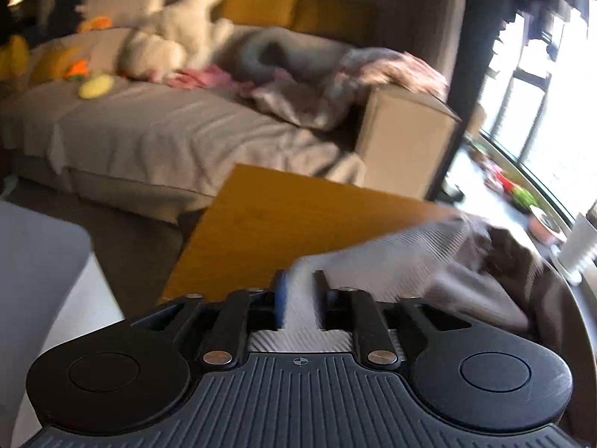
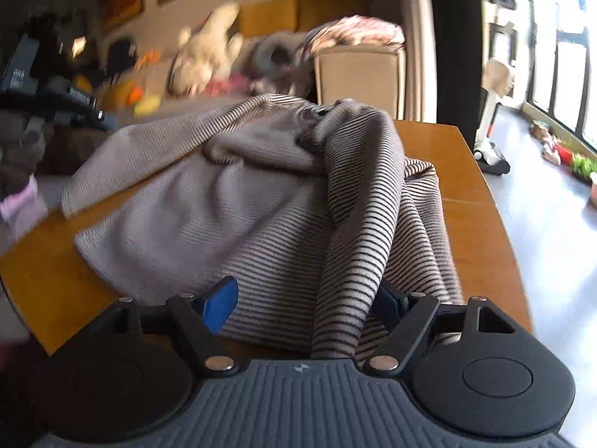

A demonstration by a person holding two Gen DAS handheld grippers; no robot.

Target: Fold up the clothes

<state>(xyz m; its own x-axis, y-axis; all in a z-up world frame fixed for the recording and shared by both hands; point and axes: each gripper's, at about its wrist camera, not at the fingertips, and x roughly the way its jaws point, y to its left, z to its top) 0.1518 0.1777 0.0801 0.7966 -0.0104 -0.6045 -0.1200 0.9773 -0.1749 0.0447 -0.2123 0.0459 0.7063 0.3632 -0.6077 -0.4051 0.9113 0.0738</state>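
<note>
Fabric of striped garment (image 1: 391,257) pinched in left hand-held gripper (image 1: 300,298); right (image 2: 302,302) spread wide

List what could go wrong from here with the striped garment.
1. The left gripper pinches only an edge of the striped garment; it may slip out.
2. The right gripper is open around a bunched fold, so closing could trap extra layers.
3. Cloth lies near the wooden table edge and could slide off.
</note>
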